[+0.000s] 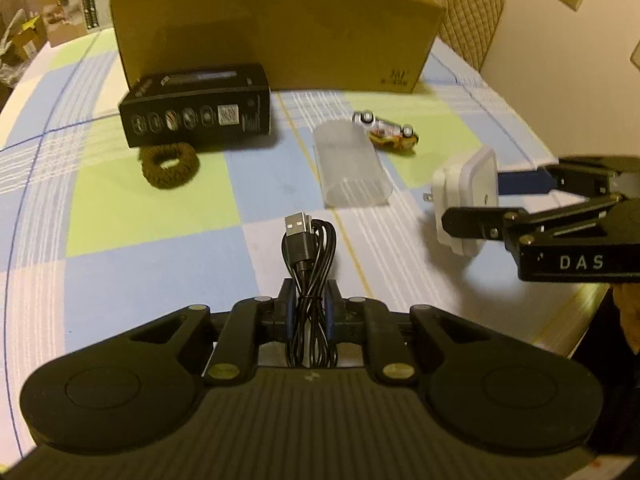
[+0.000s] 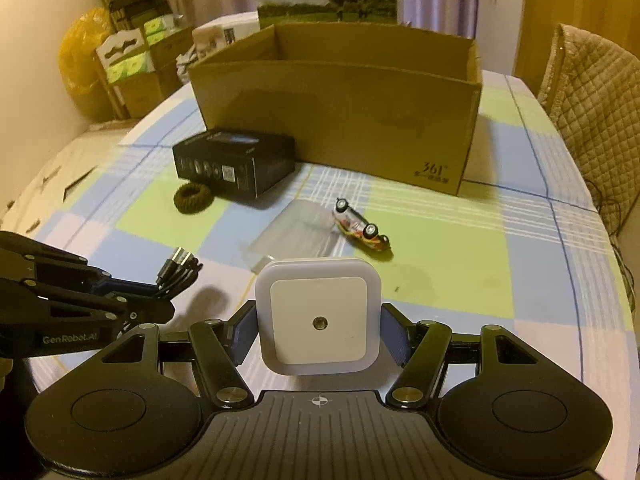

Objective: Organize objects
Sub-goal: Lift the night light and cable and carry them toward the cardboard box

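Clearly both loads are heading for the open cardboard box (image 2: 336, 108) at the far side of the checked tablecloth (image 1: 152, 216), so each should be lifting clear over the near wall before letting go, with the dangling loops kept from snagging the rim. The left gripper (image 1: 308, 300) is pinching a bundled black USB cable (image 1: 310, 248), its jaws pressed nearly together. The right gripper (image 2: 318, 330) is holding a white plug-in night light (image 2: 318, 316) at about half spread, above the table's near edge.

"DAS" on right tool (image 1: 472, 204); "361°" on carton (image 2: 434, 169).
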